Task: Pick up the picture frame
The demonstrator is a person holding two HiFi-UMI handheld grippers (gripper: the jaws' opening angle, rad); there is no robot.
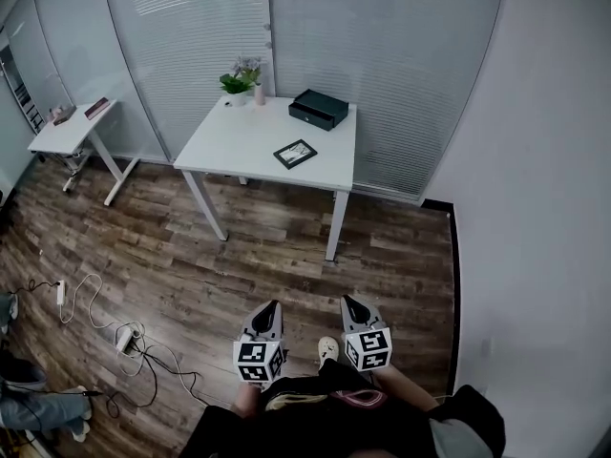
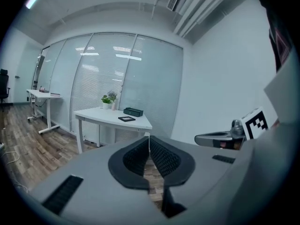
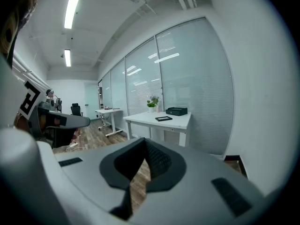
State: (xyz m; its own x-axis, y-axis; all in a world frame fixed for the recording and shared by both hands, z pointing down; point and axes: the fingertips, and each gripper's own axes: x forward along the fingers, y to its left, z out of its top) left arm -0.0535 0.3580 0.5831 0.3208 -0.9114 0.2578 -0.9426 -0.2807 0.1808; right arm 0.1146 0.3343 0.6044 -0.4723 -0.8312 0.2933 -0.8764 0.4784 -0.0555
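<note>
while left tool [image 1: 271,306] and right tool [image 1: 349,301] sit well short of bench [image 1: 229,141], both pressed together, nothing between jaws. picture frame [image 1: 295,154] flat on bench, near-right part, just in front of black box [image 1: 319,109]. likely light, stiff, glazing fragile, slick. pinch one border edge, not face.

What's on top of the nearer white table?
The white table holds a picture frame lying flat, a black box behind it and a potted plant at the back. The box's inside is hidden.
</note>
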